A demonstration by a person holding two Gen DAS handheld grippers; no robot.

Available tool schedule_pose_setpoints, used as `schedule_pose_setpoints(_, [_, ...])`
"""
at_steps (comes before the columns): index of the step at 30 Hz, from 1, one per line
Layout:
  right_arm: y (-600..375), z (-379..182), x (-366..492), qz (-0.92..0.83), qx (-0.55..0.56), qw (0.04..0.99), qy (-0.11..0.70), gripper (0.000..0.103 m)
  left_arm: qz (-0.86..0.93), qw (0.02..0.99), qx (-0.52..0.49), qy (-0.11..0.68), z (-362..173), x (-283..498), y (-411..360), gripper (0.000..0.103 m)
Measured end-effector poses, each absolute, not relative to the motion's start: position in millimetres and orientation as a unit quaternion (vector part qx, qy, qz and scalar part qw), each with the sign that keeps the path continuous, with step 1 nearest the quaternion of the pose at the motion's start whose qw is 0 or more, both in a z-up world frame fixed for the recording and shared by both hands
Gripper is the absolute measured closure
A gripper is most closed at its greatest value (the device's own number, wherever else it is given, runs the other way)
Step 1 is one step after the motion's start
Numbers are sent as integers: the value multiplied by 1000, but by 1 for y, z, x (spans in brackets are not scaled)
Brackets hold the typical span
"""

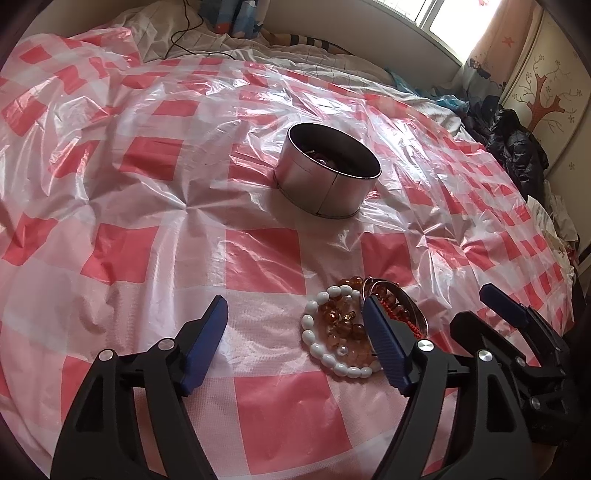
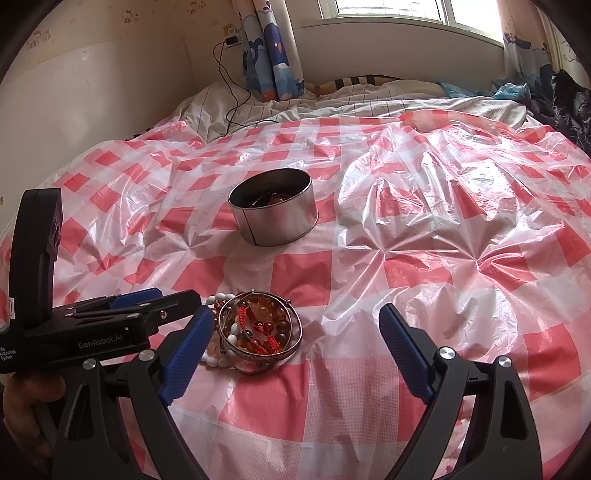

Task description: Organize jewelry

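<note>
Red-checked plastic sheet [image 1: 258,258] spread over a bed, crumpled. Round metal tin [image 1: 327,171] standing well beyond the pile, dark beads inside. Jewelry pile [image 1: 351,325] near the front: white bead bracelet [image 1: 314,332], amber beads [image 1: 343,325], silver bangle [image 2: 258,354], red cord [image 2: 273,343]. Left gripper [image 1: 295,339] spread wide, empty, right finger [image 1: 384,347] beside the pile. Right gripper [image 2: 295,354] wide, empty, pile beside its left finger [image 2: 184,354].

Home bedroom, likely a child's. A bed with rumpled white striped bedding [image 2: 332,101] is overlaid by a red-and-white checked plastic sheet [image 2: 369,258]; blue cartoon-print curtains [image 2: 271,55] hang by a bright window [image 2: 388,9]. Wall carries pale wallpaper with small cartoon-cat motifs [image 2: 122,18]; a wardrobe door with a red tree design [image 1: 543,99] stands alongside.
</note>
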State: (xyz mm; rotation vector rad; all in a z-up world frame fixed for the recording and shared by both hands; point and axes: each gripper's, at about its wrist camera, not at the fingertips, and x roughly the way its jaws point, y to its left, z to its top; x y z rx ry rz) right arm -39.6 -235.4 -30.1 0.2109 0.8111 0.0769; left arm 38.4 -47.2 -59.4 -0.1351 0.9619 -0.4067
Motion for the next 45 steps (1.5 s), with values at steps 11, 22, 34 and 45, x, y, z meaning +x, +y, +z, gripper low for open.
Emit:
schedule_pose_setpoints(11, [-240, -31, -40, 35, 111, 912, 393, 16, -188, 865, -75, 458, -59, 44, -36, 30])
schedule_pose_setpoints(22, [-240, -33, -39, 35, 110, 910, 397, 16, -192, 864, -67, 460, -59, 43, -38, 28])
schedule_pose_setpoints(34, [-240, -33, -39, 34, 111, 910, 398, 16, -192, 864, -67, 460, -59, 44, -38, 27])
schedule_pose_setpoints(45, [-240, -33, -39, 34, 110, 910, 399, 16, -189, 863, -67, 463, -60, 45, -41, 26])
